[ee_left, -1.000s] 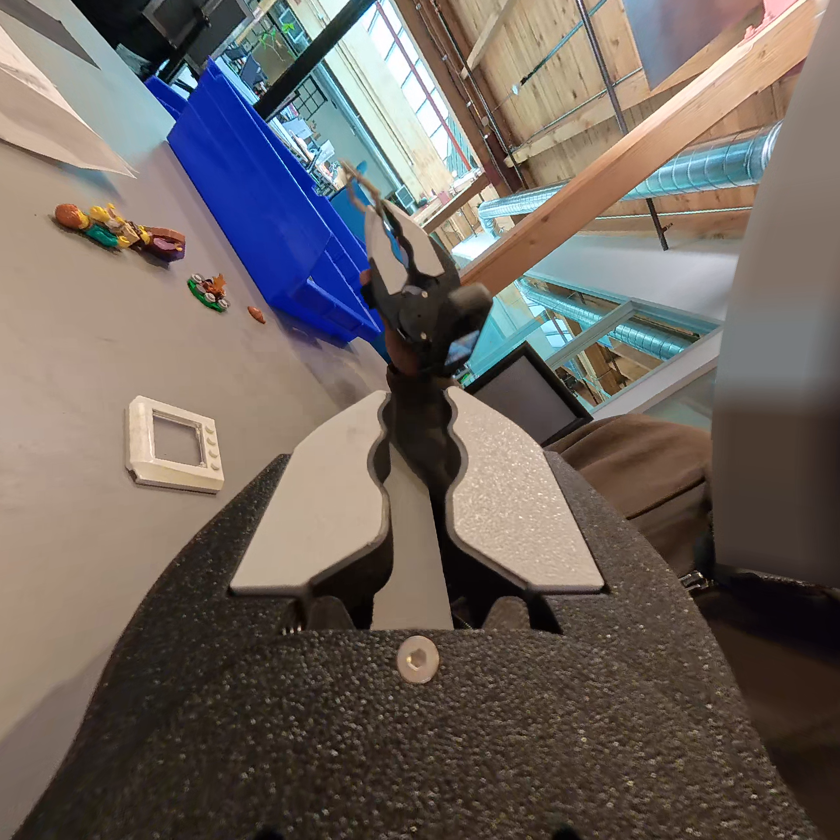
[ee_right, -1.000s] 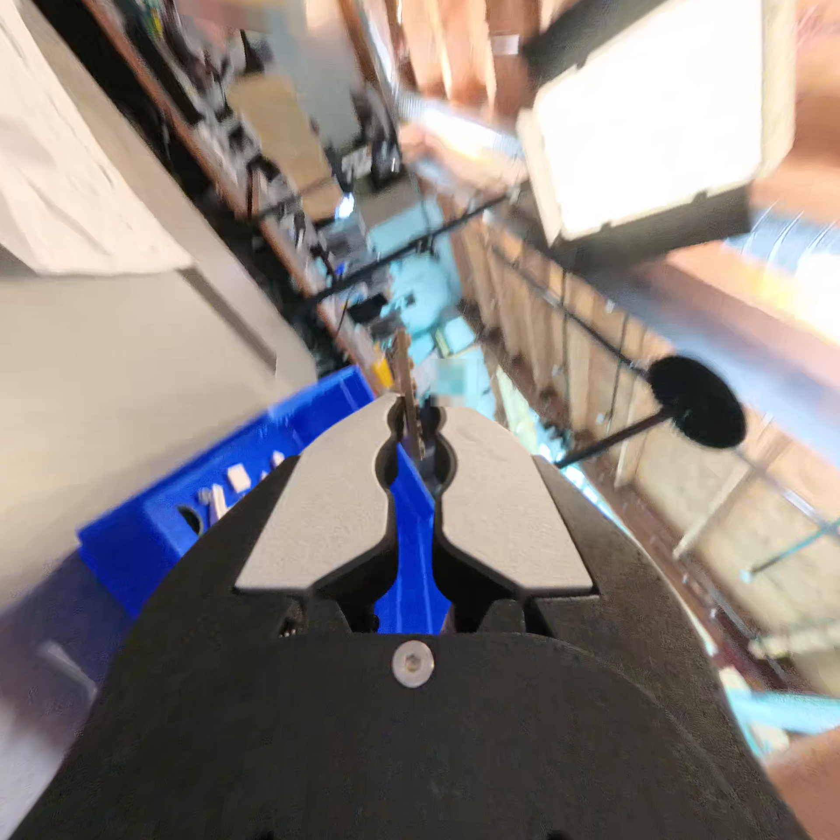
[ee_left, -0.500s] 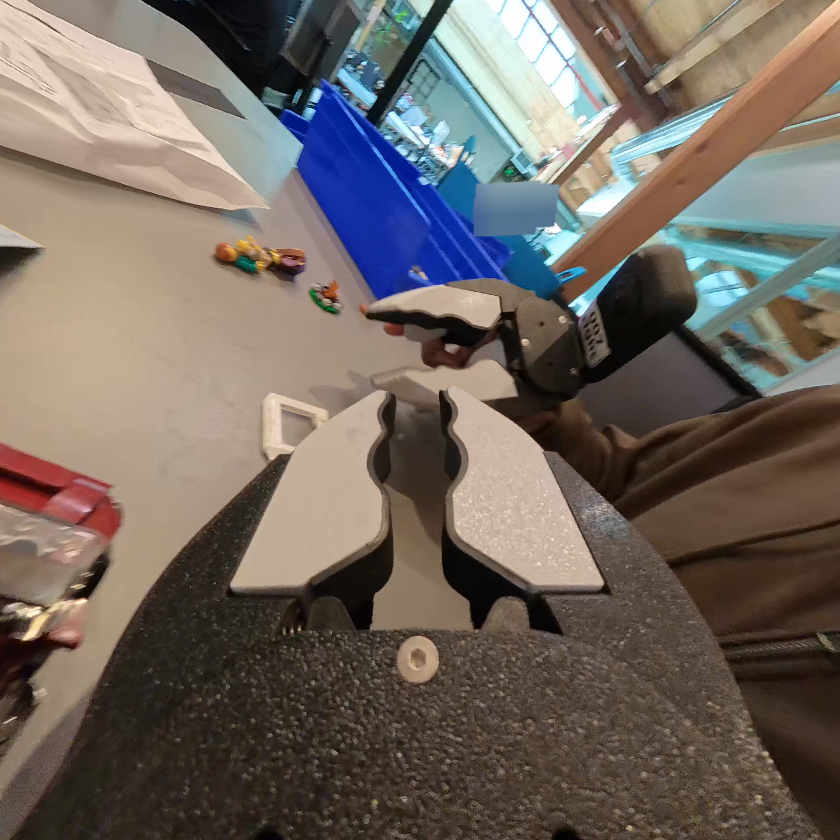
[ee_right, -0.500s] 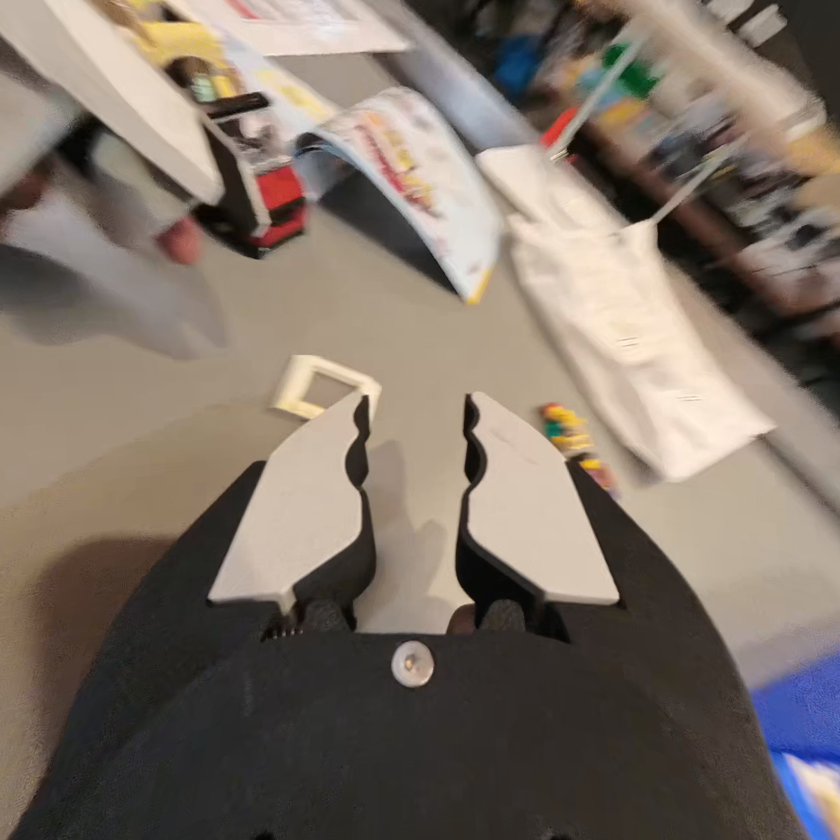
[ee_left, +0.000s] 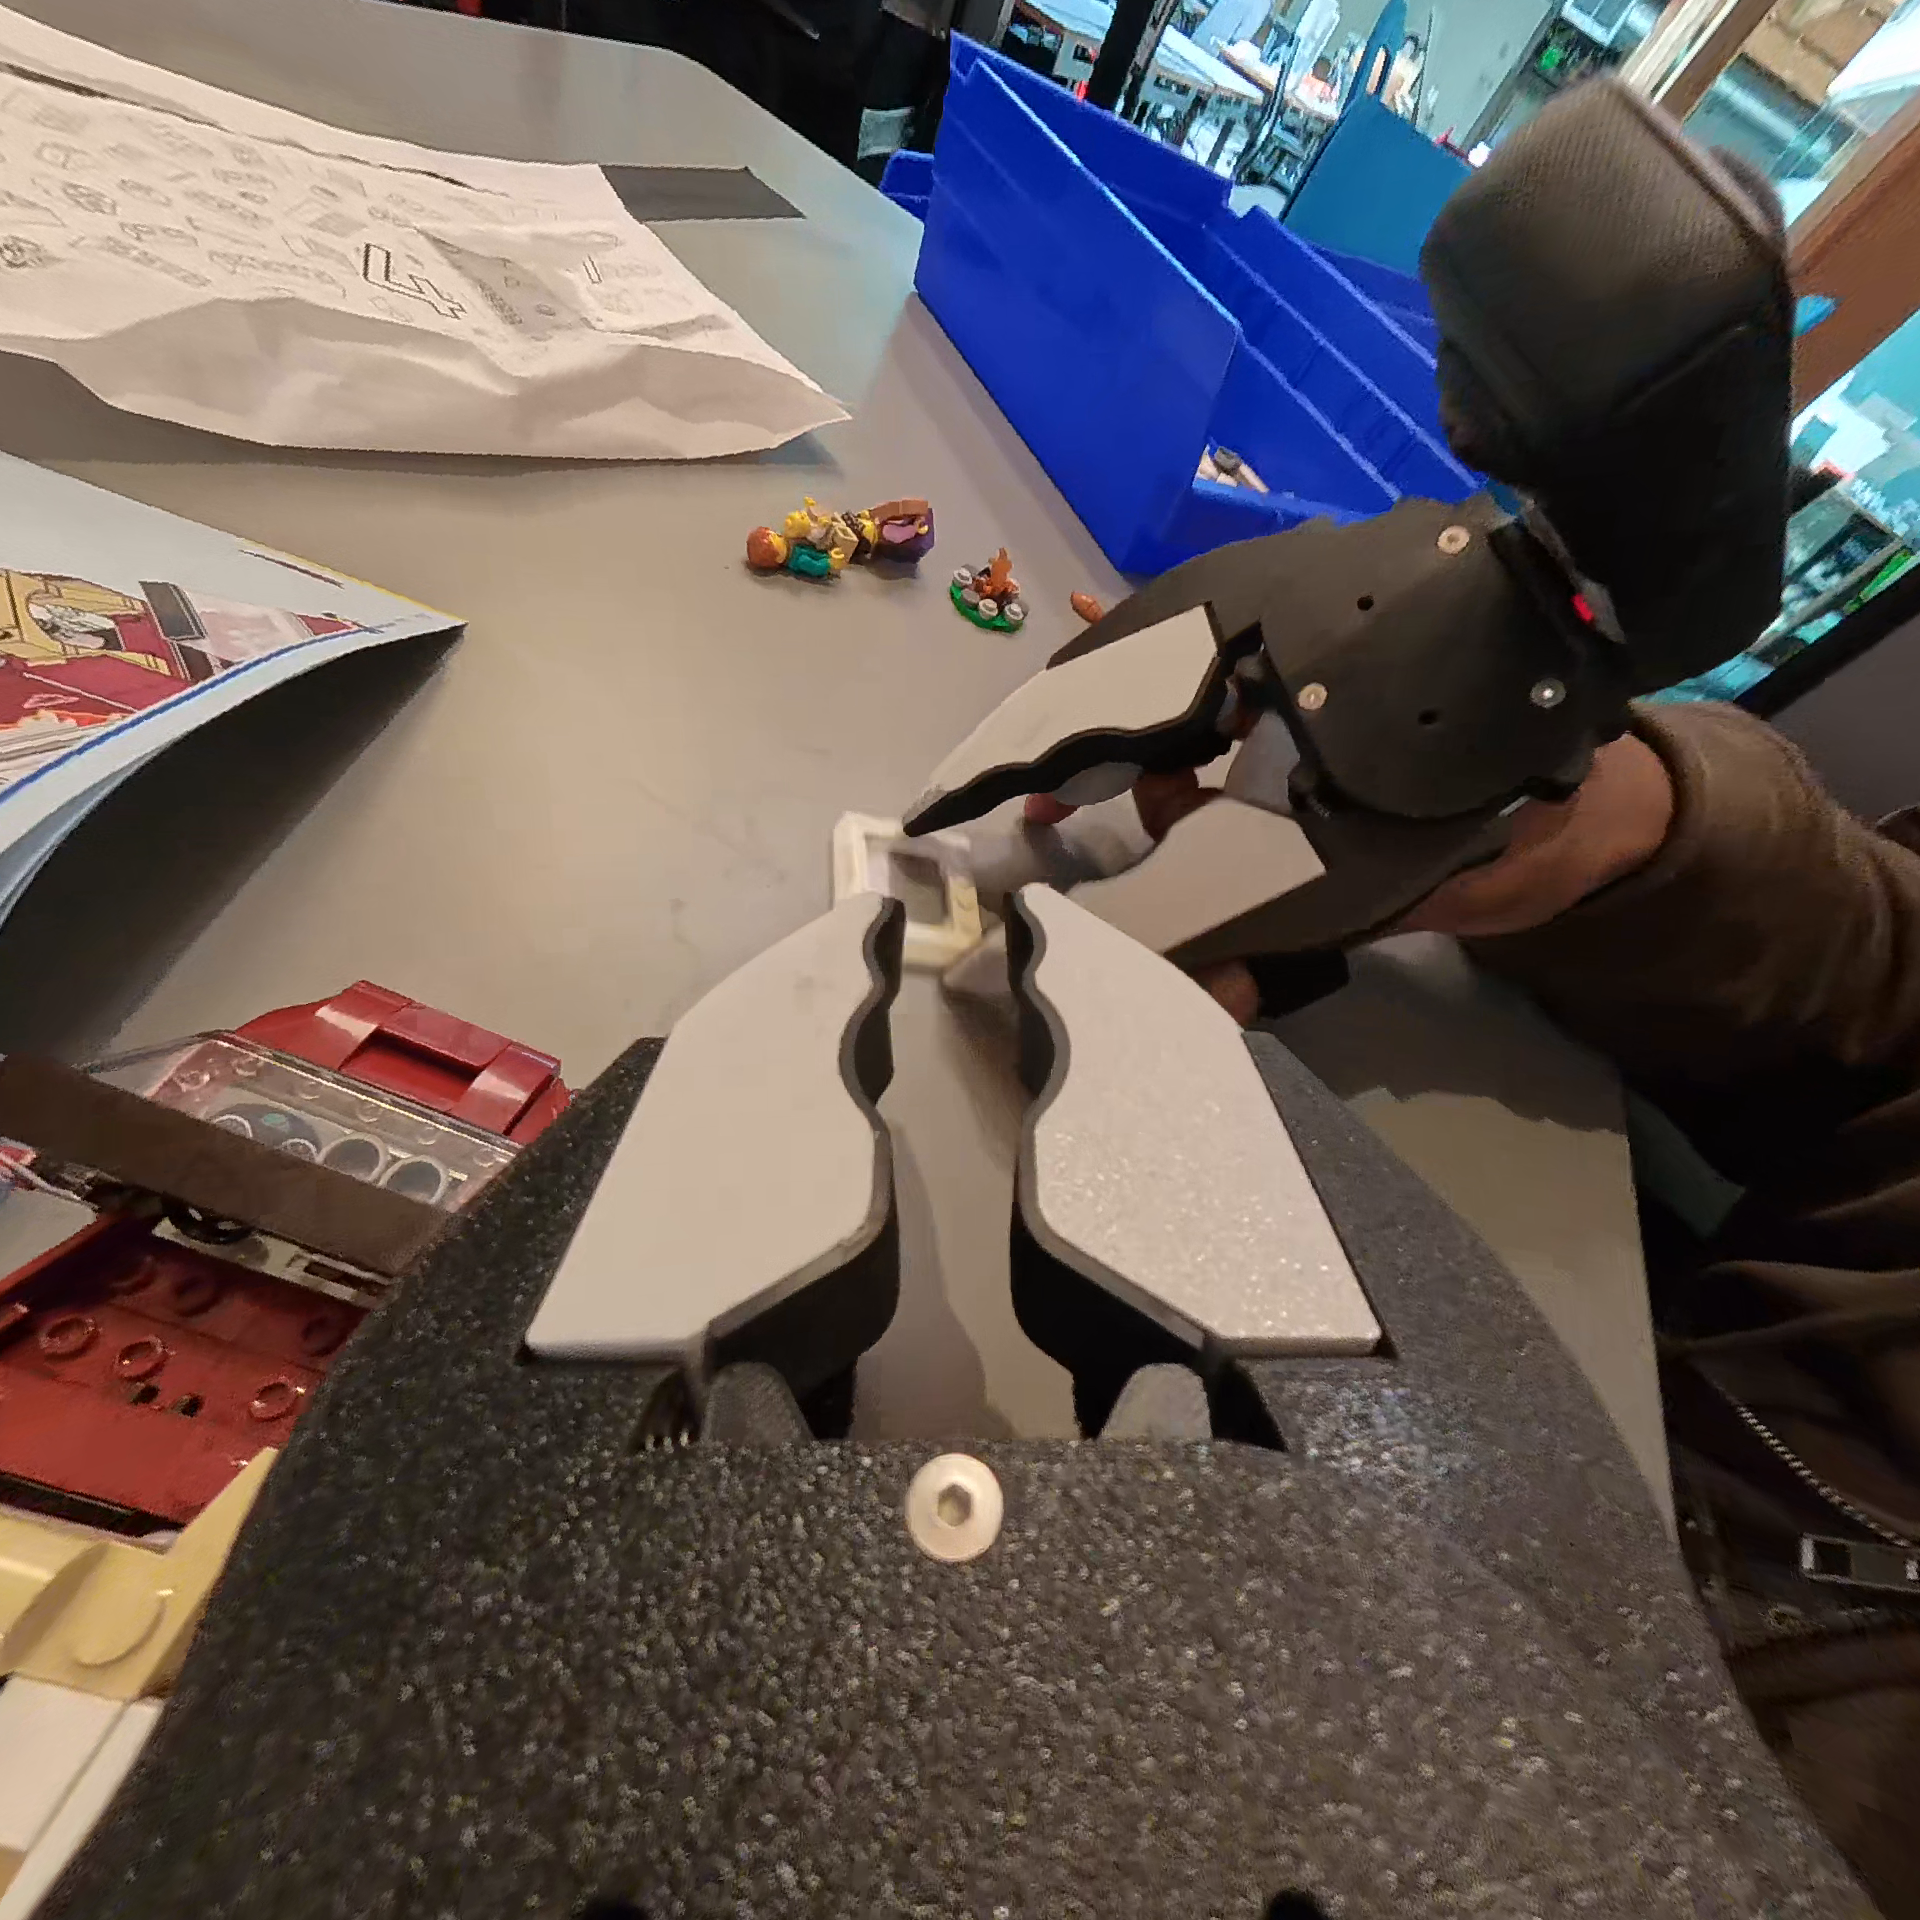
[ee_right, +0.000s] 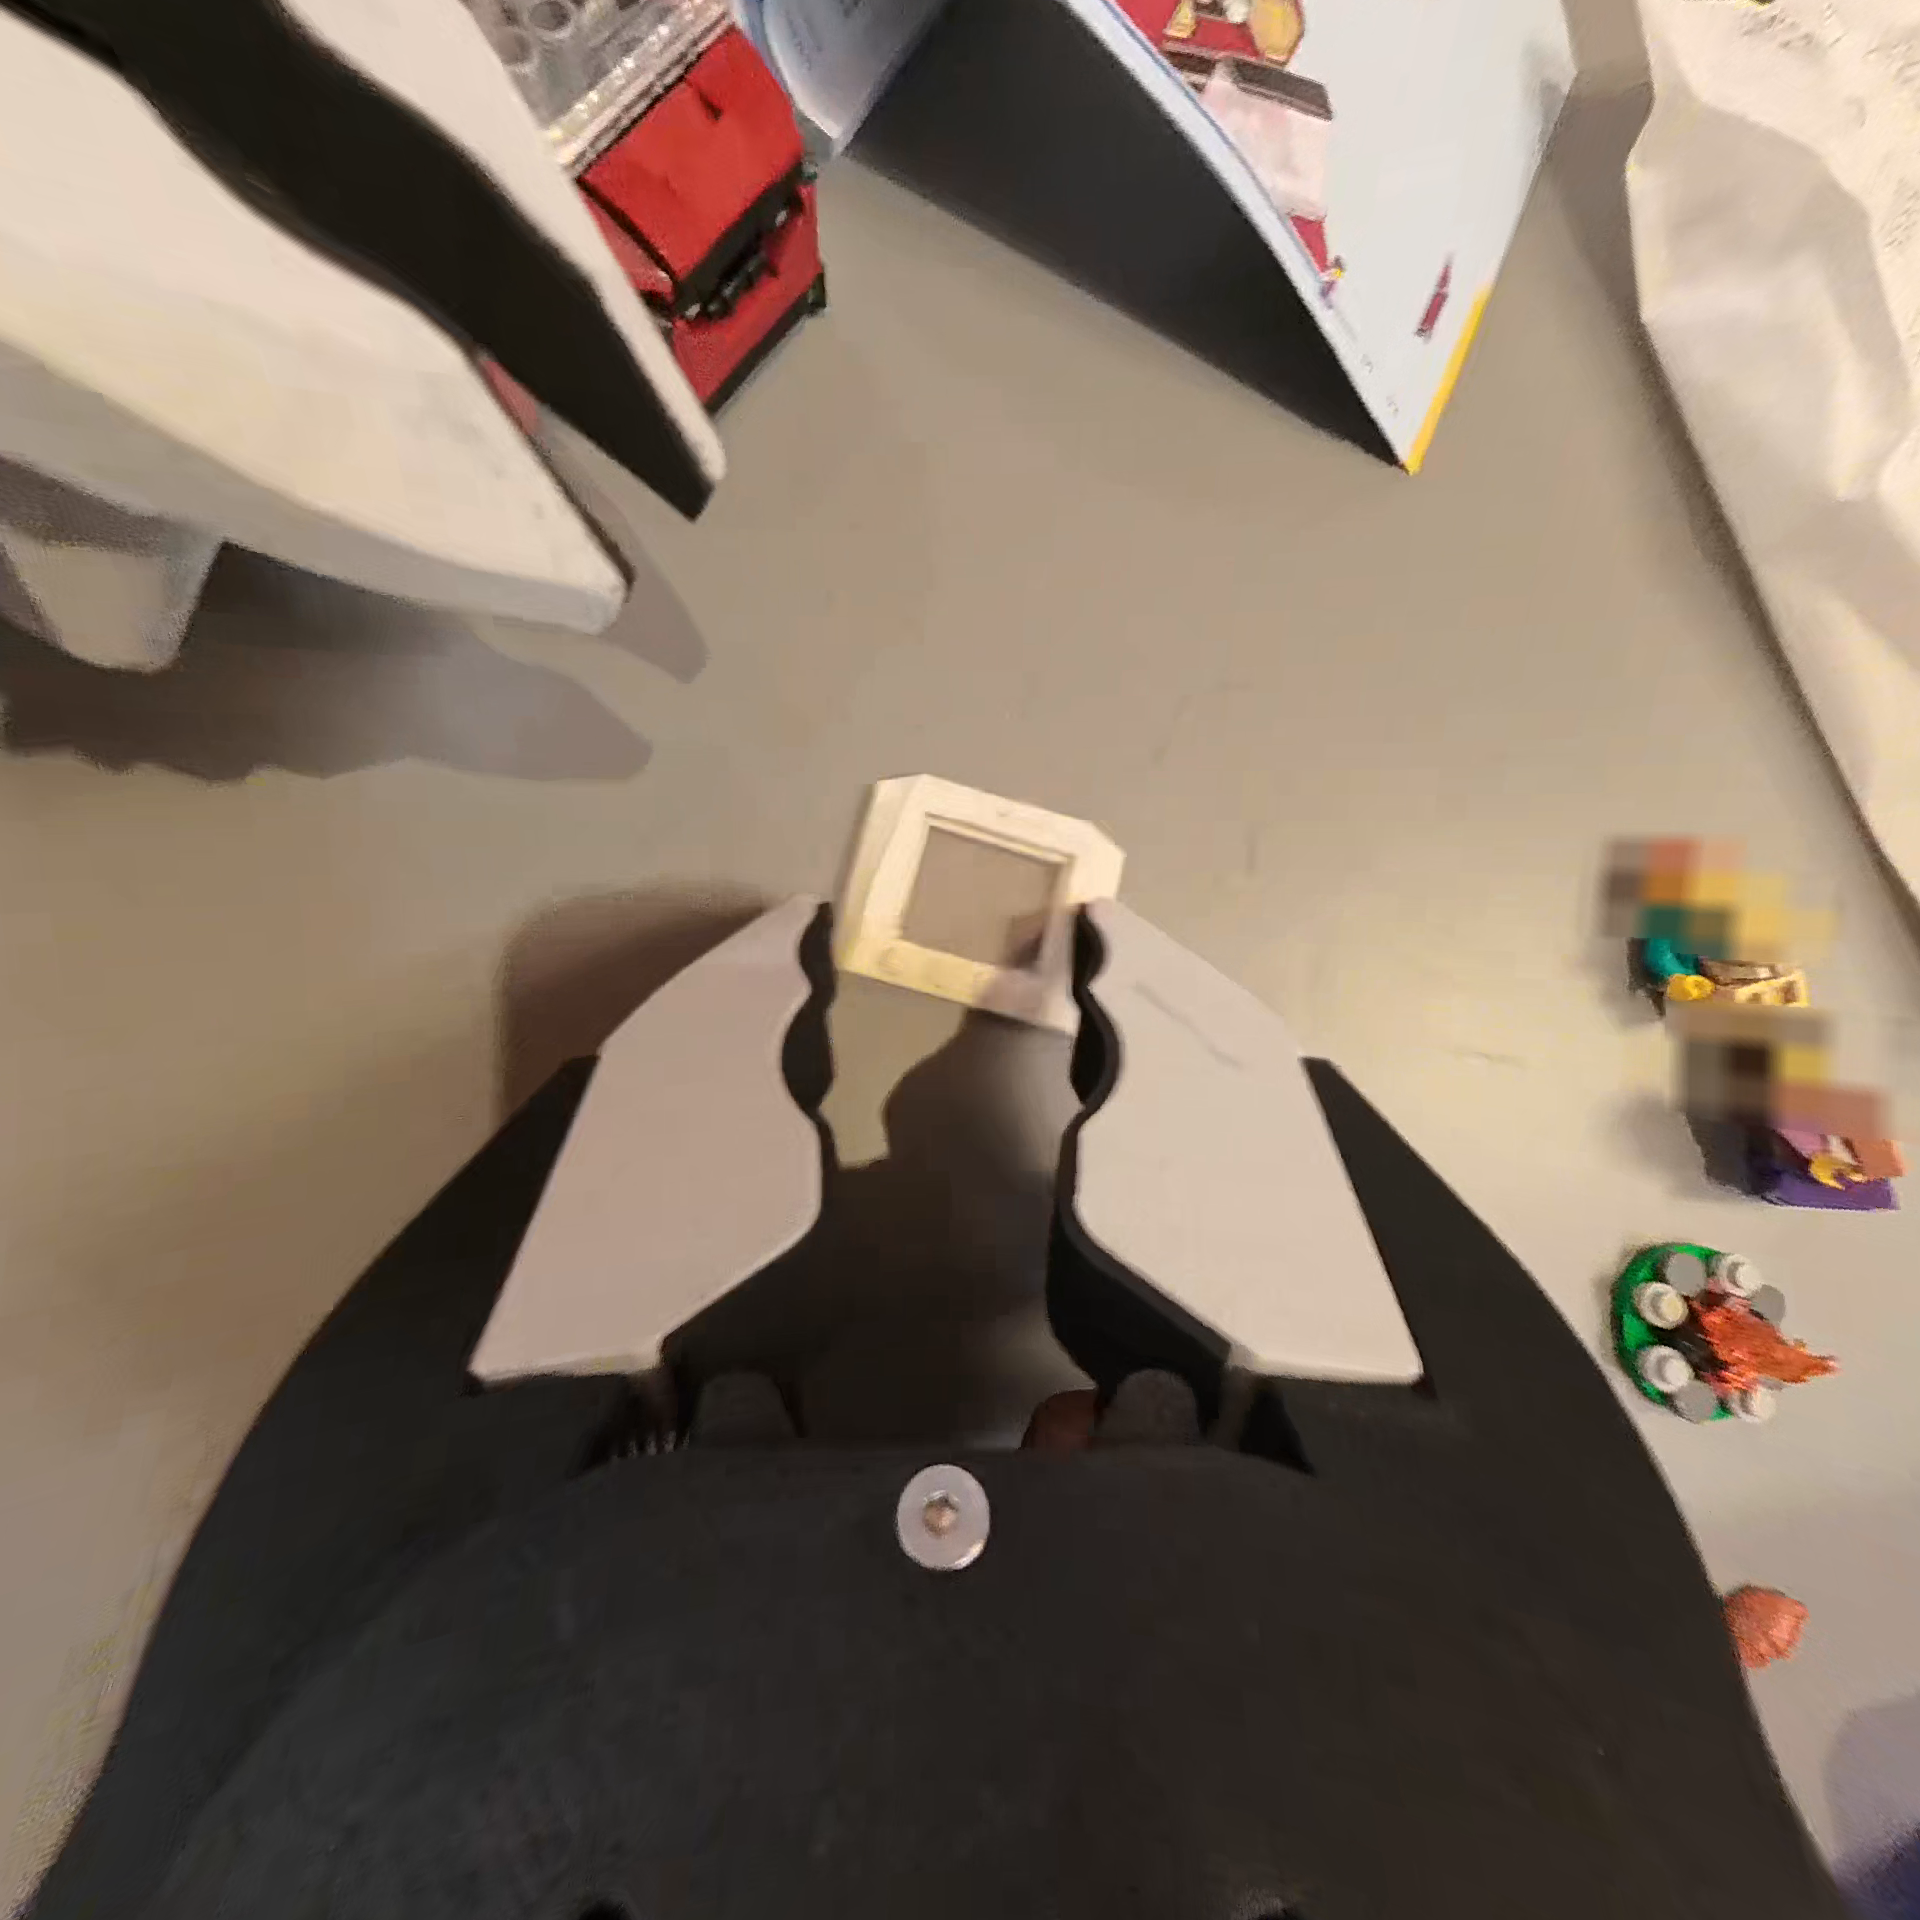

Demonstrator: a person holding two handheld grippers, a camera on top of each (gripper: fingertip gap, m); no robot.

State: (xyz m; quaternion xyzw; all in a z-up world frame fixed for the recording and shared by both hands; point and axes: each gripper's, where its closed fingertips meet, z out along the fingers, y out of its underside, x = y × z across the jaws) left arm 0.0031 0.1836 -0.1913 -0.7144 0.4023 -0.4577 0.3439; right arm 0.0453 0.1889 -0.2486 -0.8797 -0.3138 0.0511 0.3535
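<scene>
**Inspector A:** Where is the white frame piece (ee_right: 982, 904) lying?

**Inspector B:** Flat on the grey tabletop (ee_right: 1195, 644), at centre frame in the right wrist view. The right gripper (ee_right: 951, 940) is standing over it with its fingers (ee_right: 717, 1091) spread wide. The piece is sitting between the fingertips at their far end, but the picture is blurred and I cannot tell whether either pad is touching it. Nothing is lifted.

**Inspector A:** And the left gripper (ee_left: 951, 914)?

**Inspector B:** Its fingers (ee_left: 748, 1122) are standing narrowly apart with only tabletop showing between them. In its own view the frame piece (ee_left: 868, 847) is lying just beyond its tips at mid-frame, with the right gripper (ee_left: 956, 894) coming in from the right, carried by a hand in a brown sleeve (ee_left: 1714, 894).

**Inspector A:** Surroundings?

**Inspector B:** At lower left of the left view, a dark red brick model (ee_left: 343, 1122). At left, an open booklet (ee_left: 156, 644); at upper left, a white paper bag (ee_left: 364, 301). Above centre, small toy figures (ee_left: 842, 535) and a green round piece (ee_left: 987, 603) are lying near blue bins (ee_left: 1091, 312) at upper right.
</scene>
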